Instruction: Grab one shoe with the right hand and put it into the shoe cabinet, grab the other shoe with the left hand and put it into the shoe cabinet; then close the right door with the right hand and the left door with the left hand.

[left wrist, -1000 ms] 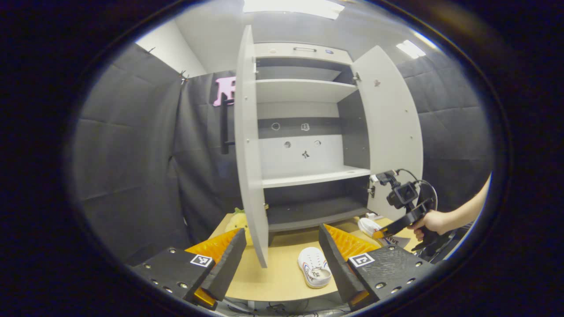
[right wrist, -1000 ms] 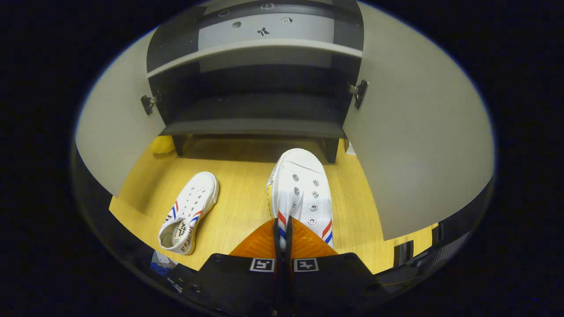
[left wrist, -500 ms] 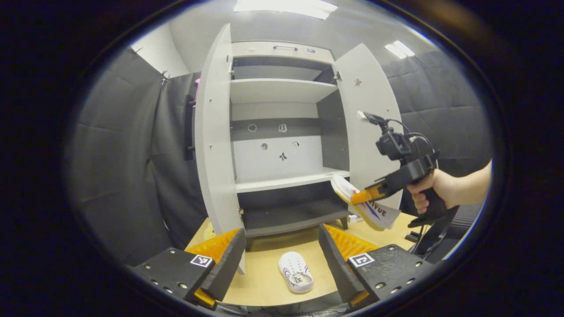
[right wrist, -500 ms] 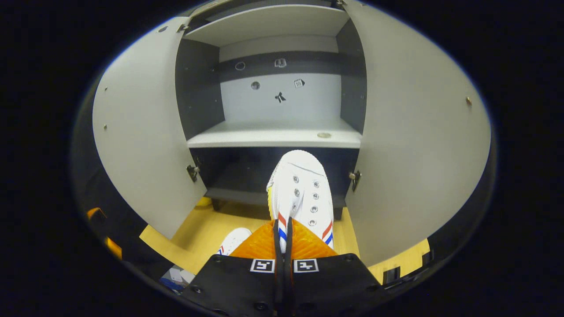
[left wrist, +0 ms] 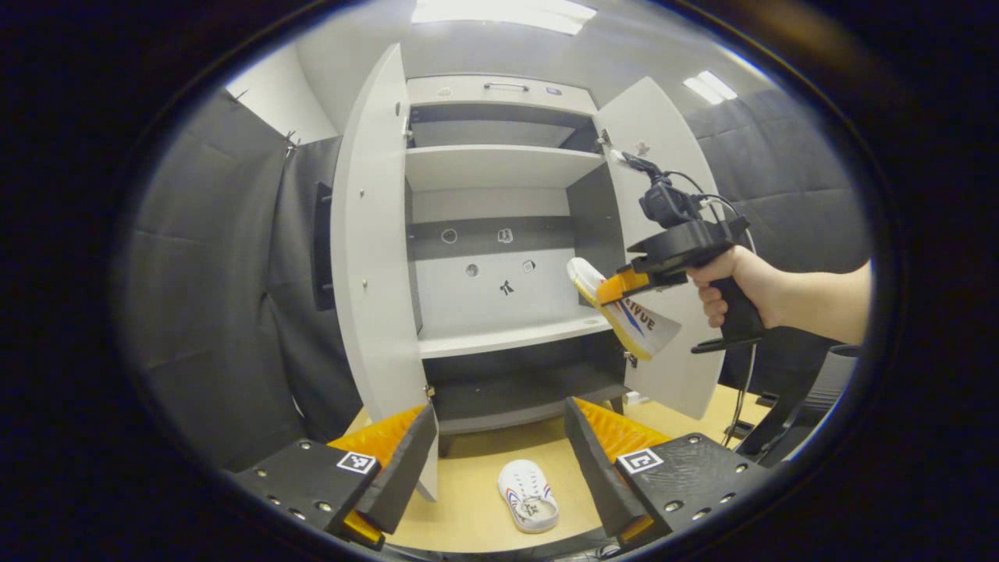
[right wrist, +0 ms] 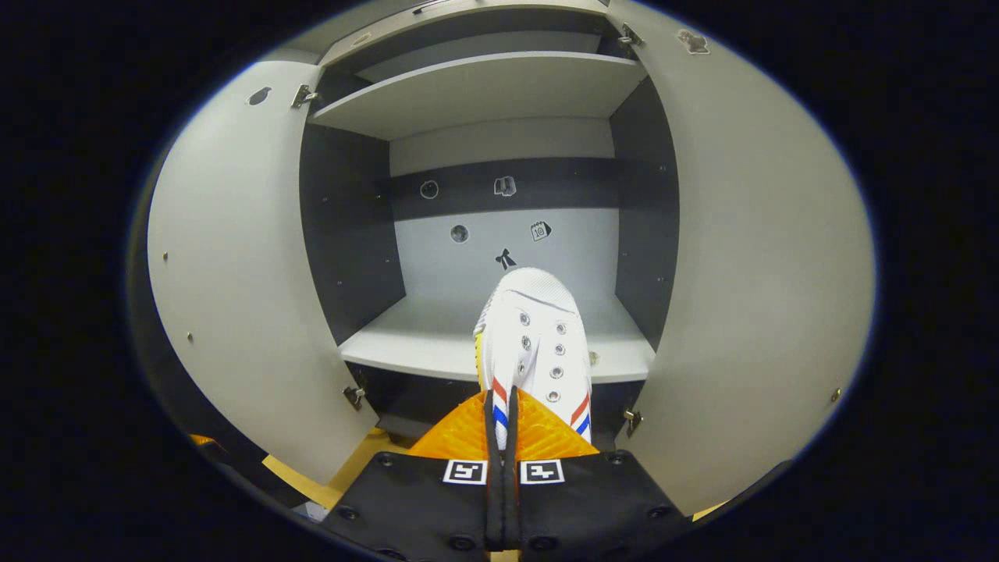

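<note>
The shoe cabinet stands on the wooden table with both doors swung wide. My right gripper is shut on a white shoe with red and blue stripes, its toe pointing at the middle shelf. In the left gripper view that shoe hangs in the air in front of the right door, level with the middle shelf. The other white shoe lies on the table between the fingers of my left gripper, which is open and well above it.
The left door juts out toward me on the left. A hand holds the right gripper at the right. Black cloth walls stand on both sides of the cabinet. A chair sits beyond the table's right edge.
The right gripper has lifted its shoe from the table up to the level of the middle shelf. The left gripper has shifted a little, staying open.
</note>
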